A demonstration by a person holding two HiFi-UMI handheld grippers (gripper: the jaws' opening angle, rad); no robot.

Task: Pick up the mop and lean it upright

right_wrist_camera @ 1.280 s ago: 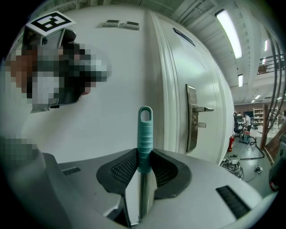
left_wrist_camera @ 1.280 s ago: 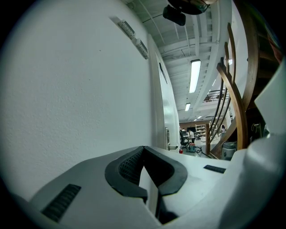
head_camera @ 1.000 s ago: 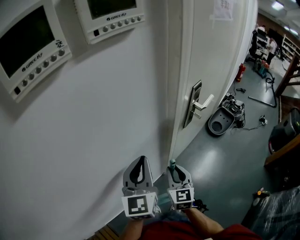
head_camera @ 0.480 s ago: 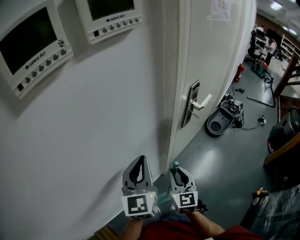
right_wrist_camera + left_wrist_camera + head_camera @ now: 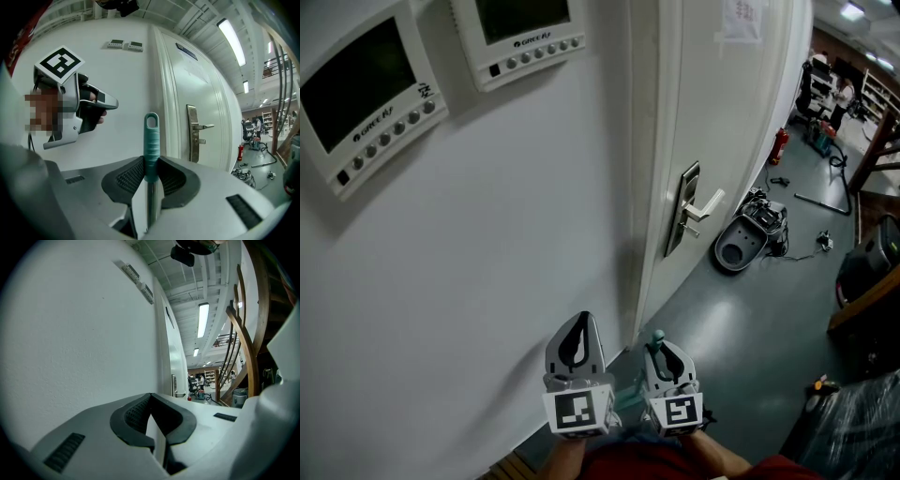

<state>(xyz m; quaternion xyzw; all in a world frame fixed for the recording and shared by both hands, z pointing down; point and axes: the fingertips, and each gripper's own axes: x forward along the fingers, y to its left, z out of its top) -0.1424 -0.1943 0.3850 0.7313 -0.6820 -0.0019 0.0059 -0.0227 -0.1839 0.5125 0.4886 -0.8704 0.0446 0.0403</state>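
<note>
Right gripper (image 5: 151,165) is clamped on the mop (image 5: 151,135). Both ribbed pads press the teal grip at the top of the handle, and the hang loop sticks up above the jaws. The bare metal shaft runs down between the jaws toward the camera. The mop head is not in any view. The handle stands roughly upright in the grip. In the head view its teal tip shows just above the right gripper, low in frame, close to the door frame (image 5: 649,187). Can't tell if the mop touches the frame or the wall.

Left gripper (image 5: 151,397) has its jaws together with nothing between them. It sits just left of the right gripper, beside the white wall (image 5: 516,234), and does not touch the mop. In the right gripper view it shows at upper left, held by a hand, marker cube on top.

Two wall control panels (image 5: 520,28) with dark screens and button rows are mounted high on the wall. The white door (image 5: 731,112) has a metal plate with a lever handle (image 5: 705,206). On the grey floor (image 5: 750,319) beyond the door lie a dark round device (image 5: 748,242) and some cables. A red fire extinguisher (image 5: 782,145) stands farther back by the wall.
</note>
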